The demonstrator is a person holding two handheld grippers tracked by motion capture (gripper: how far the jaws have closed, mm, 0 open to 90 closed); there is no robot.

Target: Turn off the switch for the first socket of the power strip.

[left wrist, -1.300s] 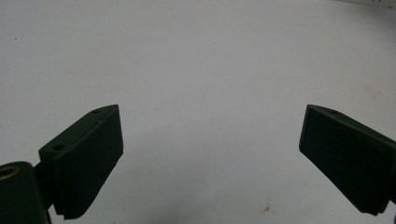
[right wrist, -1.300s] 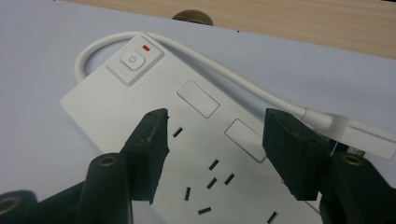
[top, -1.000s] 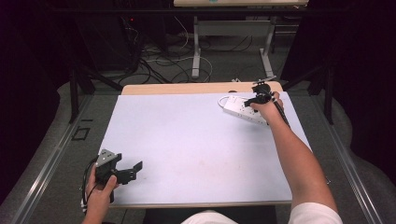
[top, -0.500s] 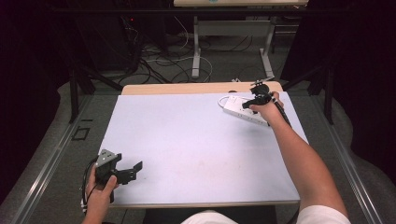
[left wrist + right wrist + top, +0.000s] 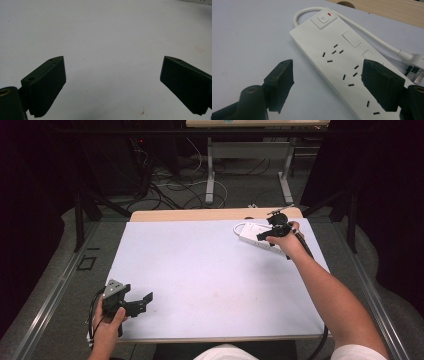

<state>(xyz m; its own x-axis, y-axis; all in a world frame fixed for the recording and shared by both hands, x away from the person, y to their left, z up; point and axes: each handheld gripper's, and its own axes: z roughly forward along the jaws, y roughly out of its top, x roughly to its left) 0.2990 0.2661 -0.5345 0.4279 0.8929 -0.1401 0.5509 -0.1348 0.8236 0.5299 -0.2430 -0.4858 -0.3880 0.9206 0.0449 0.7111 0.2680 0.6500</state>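
Note:
A white power strip (image 5: 254, 237) (image 5: 342, 57) lies at the far right of the white table (image 5: 210, 270), with a switch and red light (image 5: 324, 18) at one end and its white cable (image 5: 372, 35) looping back to a plug (image 5: 414, 67). My right gripper (image 5: 265, 236) (image 5: 328, 82) is open and hovers over the strip, one jaw above its sockets, the other beside its long edge. My left gripper (image 5: 142, 301) (image 5: 112, 85) is open over bare table at the near left corner, nothing between its fingers.
A wooden strip (image 5: 200, 214) borders the table's far edge. Behind it are desk legs (image 5: 210, 170) and loose cables (image 5: 170, 185) on the floor. A metal rail (image 5: 50, 295) runs along the floor on the left.
The right gripper has shifted slightly over the power strip. The left gripper has stayed where it was.

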